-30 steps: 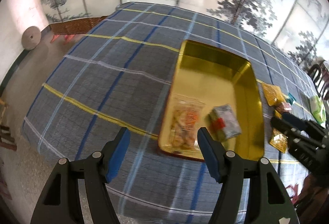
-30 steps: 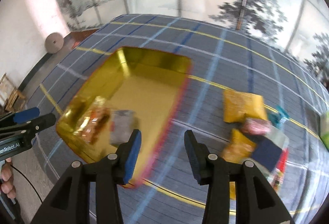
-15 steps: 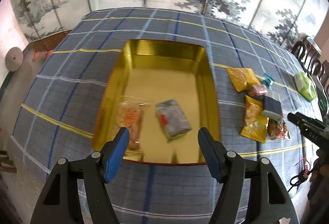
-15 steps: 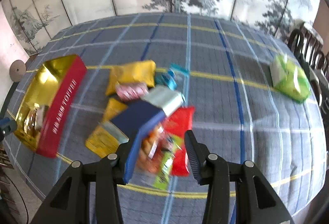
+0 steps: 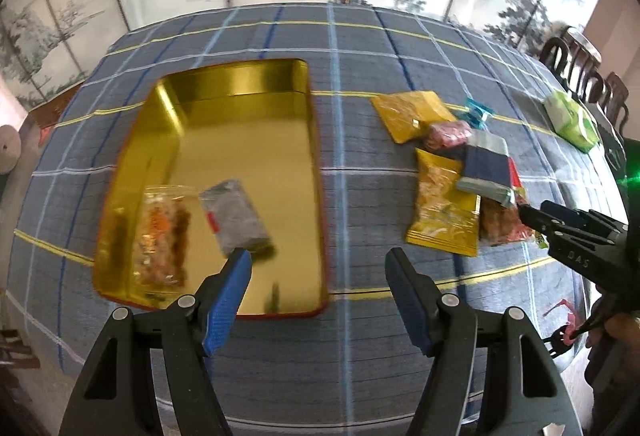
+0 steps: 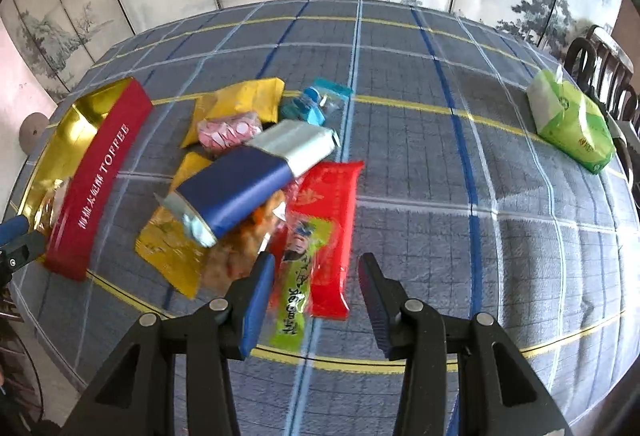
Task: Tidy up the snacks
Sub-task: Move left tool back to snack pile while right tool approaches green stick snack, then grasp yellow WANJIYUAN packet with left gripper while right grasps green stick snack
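Left wrist view: we find the left gripper (image 5: 318, 278) spread apart and empty above the near edge of the gold tin (image 5: 316, 172). Two packets, a clear snack bag (image 5: 162, 232) and a grey packet (image 5: 236, 214), lie inside.

Right wrist view: the right gripper (image 6: 316, 294) is likewise apart and empty, over the green snack stick (image 6: 298, 284) atop the red packet (image 6: 332, 212). The pile right of the tin remains unsorted; a green pack (image 6: 570, 126) lies well apart.

Landmark: gold toffee tin (image 5: 240, 140). Far half of tin floor bare; near half holds clear snack bag (image 5: 162, 232), grey packet (image 5: 236, 216). Bare tablecloth strip (image 5: 360, 164) right of tin. Beyond strip, heaped snack pile (image 6: 256, 180) blocks. Green pack (image 6: 572, 124) far right, well apart.
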`<state>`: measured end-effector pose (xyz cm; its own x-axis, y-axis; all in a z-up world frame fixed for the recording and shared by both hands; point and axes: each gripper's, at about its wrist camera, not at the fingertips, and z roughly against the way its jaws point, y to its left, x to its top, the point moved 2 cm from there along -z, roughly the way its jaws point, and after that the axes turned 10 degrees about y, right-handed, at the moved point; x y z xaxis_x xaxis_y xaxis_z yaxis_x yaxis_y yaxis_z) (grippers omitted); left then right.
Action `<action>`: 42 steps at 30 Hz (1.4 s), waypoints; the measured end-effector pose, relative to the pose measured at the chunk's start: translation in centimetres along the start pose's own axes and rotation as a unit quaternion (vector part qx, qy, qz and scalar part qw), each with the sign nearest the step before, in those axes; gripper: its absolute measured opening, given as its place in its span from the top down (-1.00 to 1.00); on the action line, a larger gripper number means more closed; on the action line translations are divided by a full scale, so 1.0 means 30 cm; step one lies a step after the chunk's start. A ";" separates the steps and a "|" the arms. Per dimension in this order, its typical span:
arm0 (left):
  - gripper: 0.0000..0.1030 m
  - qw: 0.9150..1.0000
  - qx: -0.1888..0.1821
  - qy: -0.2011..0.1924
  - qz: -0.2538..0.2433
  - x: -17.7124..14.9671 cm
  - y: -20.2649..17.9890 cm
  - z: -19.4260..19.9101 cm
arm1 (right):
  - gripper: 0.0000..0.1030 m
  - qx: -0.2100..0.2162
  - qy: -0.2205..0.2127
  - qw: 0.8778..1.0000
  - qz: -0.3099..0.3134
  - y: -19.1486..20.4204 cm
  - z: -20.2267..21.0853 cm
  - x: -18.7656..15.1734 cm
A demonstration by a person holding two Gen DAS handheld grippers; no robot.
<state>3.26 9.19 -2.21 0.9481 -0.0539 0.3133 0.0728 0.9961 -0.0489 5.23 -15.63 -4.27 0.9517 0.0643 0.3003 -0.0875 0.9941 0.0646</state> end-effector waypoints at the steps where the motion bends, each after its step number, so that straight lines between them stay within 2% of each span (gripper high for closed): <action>1: -0.27 1.000 -0.002 0.001 -0.006 0.001 -0.018 -0.007 | 0.14 0.003 0.003 1.000 -0.001 -0.008 -0.007 -0.006; 7: -0.27 1.000 -0.007 0.008 -0.029 0.010 -0.103 -0.050 | 0.20 0.008 0.008 1.000 0.000 -0.019 -0.041 -0.024; 8: -0.33 1.000 -0.002 0.007 -0.030 0.012 -0.114 -0.058 | 0.21 0.007 0.007 1.000 0.004 -0.016 -0.044 -0.024; 10: -0.41 0.999 0.008 0.005 -0.034 0.015 -0.130 -0.067 | 0.32 0.008 0.000 1.000 0.010 -0.010 -0.042 -0.022; 12: -0.41 0.999 0.018 0.005 -0.033 0.017 -0.140 -0.068 | 0.42 0.005 -0.005 1.000 0.016 -0.008 -0.039 -0.022; 15: -0.41 0.999 0.015 0.006 -0.028 0.020 -0.138 -0.070 | 0.51 0.007 -0.009 1.000 0.021 -0.014 -0.034 -0.026; 19: -0.41 0.999 0.024 -0.010 -0.023 0.019 -0.129 -0.042 | 0.51 0.033 -0.011 0.999 0.019 -0.042 -0.033 -0.041; 26: -0.41 0.999 0.032 -0.026 -0.014 0.029 -0.117 -0.008 | 0.56 0.030 -0.012 0.999 0.025 -0.076 -0.015 -0.059; 34: -0.41 0.997 0.015 -0.044 -0.054 0.043 -0.194 0.014 | 0.56 -0.017 -0.019 1.000 0.007 -0.169 -0.009 -0.042; 38: -0.41 0.997 -0.010 -0.035 -0.072 0.054 -0.240 -0.008 | 0.56 -0.044 -0.024 0.999 -0.006 -0.216 -0.027 -0.010; 42: -0.41 0.996 -0.019 -0.026 -0.087 0.068 -0.282 -0.051 | 0.56 -0.056 -0.030 0.998 -0.014 -0.247 -0.048 0.011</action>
<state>5.06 0.54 -2.59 0.9032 -0.2212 0.3680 0.2476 0.9685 -0.0255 6.61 -22.84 -6.00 0.9333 0.0338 0.3574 -0.0242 0.9992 -0.0315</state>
